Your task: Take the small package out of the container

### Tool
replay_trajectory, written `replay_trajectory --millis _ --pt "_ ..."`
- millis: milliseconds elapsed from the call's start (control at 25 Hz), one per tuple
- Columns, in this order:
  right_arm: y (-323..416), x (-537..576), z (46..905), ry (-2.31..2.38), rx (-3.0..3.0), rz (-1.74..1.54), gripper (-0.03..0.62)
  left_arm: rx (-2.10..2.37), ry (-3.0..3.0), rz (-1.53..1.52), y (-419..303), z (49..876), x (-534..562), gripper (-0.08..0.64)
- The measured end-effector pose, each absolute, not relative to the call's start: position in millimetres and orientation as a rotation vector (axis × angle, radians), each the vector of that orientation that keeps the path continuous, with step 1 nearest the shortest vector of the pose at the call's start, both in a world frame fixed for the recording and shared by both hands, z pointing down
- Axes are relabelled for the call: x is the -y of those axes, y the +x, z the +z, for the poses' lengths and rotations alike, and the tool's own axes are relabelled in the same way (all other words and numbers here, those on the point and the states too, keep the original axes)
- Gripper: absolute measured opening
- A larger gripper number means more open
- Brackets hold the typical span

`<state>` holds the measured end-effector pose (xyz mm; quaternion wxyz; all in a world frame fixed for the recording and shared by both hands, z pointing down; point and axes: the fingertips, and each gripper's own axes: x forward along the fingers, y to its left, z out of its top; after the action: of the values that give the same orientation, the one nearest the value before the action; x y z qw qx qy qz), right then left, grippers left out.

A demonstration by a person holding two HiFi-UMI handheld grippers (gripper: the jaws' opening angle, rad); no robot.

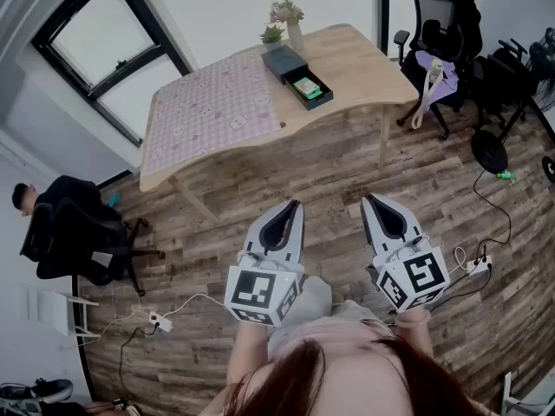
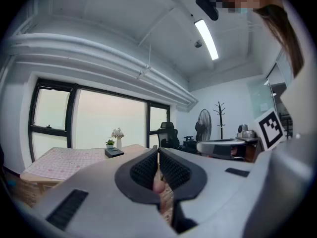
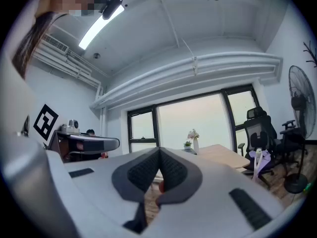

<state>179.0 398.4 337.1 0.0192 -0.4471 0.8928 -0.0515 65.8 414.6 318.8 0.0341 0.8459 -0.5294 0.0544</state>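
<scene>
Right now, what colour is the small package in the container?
Green and white; the small package shows best in the head view.

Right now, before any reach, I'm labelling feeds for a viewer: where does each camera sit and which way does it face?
Head view: on the person's head, facing steeply down at floor and table; hair, left gripper and right gripper show.
Left gripper view: on the left gripper, facing along its shut jaws toward the table; hair and right gripper show.
Right gripper view: on the right gripper, likewise toward the table; hair and left gripper show.
Shared: all see table and flowers.
</scene>
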Motion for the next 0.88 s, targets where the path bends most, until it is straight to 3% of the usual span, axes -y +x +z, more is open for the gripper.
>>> replay_trajectory --millis 880 --pt "135 -332 335 -1.359 -2.798 -0.172 0.0 1.57 2.637 0.166 39 316 -342 0.017"
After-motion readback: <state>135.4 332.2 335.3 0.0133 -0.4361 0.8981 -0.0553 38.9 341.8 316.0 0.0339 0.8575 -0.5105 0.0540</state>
